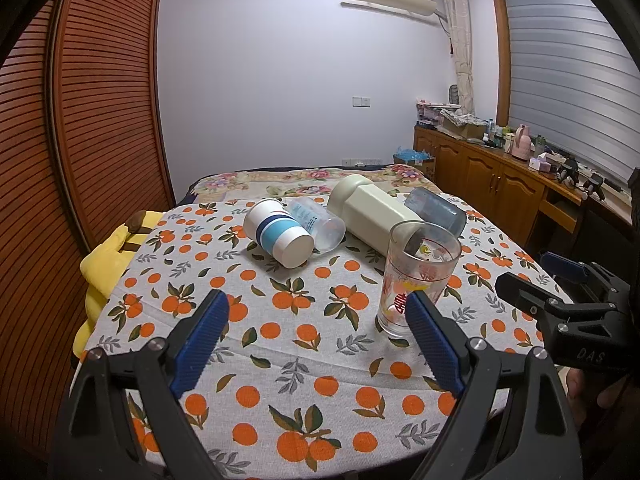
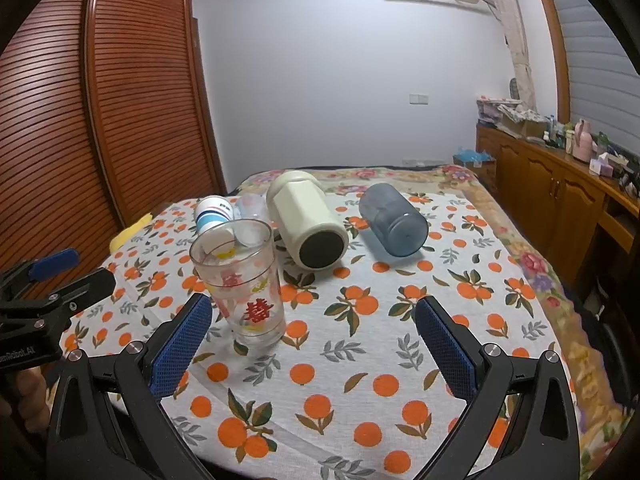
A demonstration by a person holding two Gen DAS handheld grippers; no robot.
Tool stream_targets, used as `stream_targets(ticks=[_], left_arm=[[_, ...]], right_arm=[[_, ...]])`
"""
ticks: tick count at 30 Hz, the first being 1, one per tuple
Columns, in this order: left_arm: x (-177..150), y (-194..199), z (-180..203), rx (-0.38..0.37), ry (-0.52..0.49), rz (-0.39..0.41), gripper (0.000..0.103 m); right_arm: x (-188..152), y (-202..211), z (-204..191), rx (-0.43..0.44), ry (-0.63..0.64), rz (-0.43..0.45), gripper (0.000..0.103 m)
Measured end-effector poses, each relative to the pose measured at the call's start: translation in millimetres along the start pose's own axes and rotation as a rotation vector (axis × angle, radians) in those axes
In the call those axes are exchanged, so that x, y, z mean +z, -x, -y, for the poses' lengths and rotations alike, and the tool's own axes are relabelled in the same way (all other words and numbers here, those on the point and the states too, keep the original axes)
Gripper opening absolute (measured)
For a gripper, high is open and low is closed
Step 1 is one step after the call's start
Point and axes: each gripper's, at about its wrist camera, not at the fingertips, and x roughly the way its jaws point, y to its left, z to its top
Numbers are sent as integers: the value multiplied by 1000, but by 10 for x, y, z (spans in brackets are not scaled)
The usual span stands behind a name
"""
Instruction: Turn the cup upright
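A clear printed glass (image 1: 416,280) (image 2: 242,284) stands upright on the orange-print tablecloth (image 1: 304,344). Behind it lie four cups on their sides: a white cup with blue bands (image 1: 278,232) (image 2: 214,210), a clear plastic cup (image 1: 318,224), a cream mug (image 1: 376,210) (image 2: 306,218) and a dark blue cup (image 1: 436,210) (image 2: 394,220). My left gripper (image 1: 316,336) is open and empty, its right finger just before the glass. My right gripper (image 2: 314,340) is open and empty, the glass just inside its left finger.
A yellow plush toy (image 1: 108,256) hangs at the table's left edge. A wooden louvred wardrobe (image 1: 80,120) stands left, a wooden sideboard (image 1: 500,188) with clutter at right. A flowered bedspread (image 1: 304,182) lies behind the table.
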Motion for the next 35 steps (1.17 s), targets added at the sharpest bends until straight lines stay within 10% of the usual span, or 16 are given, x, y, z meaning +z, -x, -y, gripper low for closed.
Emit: stream_targets(ticks=[35], left_arm=[[11,3,-3,0,3,1,91]], right_arm=[[9,8,16,-5,-5,5,103]])
